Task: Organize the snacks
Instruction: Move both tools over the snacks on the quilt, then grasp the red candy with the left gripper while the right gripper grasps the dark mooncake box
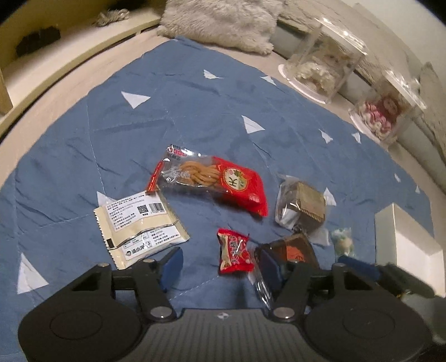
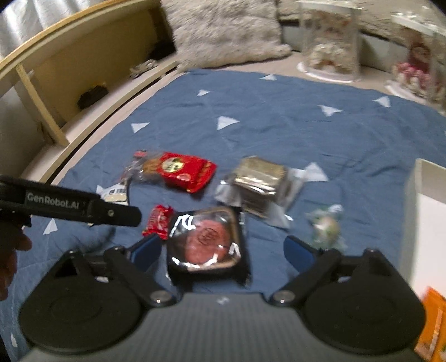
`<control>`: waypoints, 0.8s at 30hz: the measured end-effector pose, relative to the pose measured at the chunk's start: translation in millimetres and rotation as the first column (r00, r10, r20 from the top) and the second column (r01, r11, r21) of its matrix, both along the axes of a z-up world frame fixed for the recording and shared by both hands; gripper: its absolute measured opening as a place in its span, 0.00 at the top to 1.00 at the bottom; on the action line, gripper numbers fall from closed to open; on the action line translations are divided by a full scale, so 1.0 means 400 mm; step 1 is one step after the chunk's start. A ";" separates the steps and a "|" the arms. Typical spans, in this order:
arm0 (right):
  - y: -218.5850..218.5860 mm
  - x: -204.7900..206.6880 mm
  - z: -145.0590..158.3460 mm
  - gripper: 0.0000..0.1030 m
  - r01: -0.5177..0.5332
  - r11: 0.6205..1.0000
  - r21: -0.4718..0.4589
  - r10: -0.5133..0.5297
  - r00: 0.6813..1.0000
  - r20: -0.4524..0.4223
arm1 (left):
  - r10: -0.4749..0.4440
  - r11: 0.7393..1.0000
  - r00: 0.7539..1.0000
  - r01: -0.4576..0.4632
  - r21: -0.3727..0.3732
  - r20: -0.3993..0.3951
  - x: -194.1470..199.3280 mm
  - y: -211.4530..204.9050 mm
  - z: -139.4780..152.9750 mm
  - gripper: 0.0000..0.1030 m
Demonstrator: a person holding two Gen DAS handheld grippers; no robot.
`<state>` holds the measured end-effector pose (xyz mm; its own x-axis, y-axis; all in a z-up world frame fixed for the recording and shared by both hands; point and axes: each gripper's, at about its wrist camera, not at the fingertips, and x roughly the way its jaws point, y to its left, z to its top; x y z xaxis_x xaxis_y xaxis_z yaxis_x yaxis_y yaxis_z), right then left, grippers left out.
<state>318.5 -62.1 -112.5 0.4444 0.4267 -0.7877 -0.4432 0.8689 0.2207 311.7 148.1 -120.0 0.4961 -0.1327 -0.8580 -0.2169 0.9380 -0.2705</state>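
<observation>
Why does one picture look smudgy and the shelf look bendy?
Right wrist view: everything is smeared with blur, the green candy worst, and glare shines on the dark mooncake pack. Left wrist view: sharper, print readable on the white packet. Both: the fisheye lens curves the wooden shelf.

A blue triangle-patterned quilt (image 1: 195,111) covers the bed, with a furry grey cushion (image 1: 220,22) and what looks like a wooden shelf (image 2: 92,53) behind.

Dim indoor light, soft shadows, fisheye bend in both wrist views.

Around the blue quilt (image 1: 195,111), edges curve and corners go black. The left view is fairly sharp; the right view is smeared by motion blur. Glare glints on the dark-wrapped cake (image 2: 207,245) and on clear boxes (image 1: 323,64) beyond the quilt.
</observation>
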 end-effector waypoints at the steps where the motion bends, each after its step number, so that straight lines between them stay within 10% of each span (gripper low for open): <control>1: 0.012 0.008 -0.009 0.10 -0.011 1.000 -0.002 0.011 1.000 -0.005 | 0.004 1.000 1.000 -0.004 -0.009 -0.001 0.004 0.002 -0.005 0.41; 17: 0.032 0.033 -0.030 0.34 -0.027 0.999 -0.029 0.025 0.997 -0.071 | 0.011 0.999 0.998 -0.008 0.045 -0.056 0.048 -0.074 -0.069 0.50; 24: -0.025 0.021 -0.018 0.34 0.018 0.994 -0.105 -0.029 0.994 -0.102 | 0.039 0.995 0.998 -0.033 0.095 -0.052 0.057 -0.088 -0.079 0.71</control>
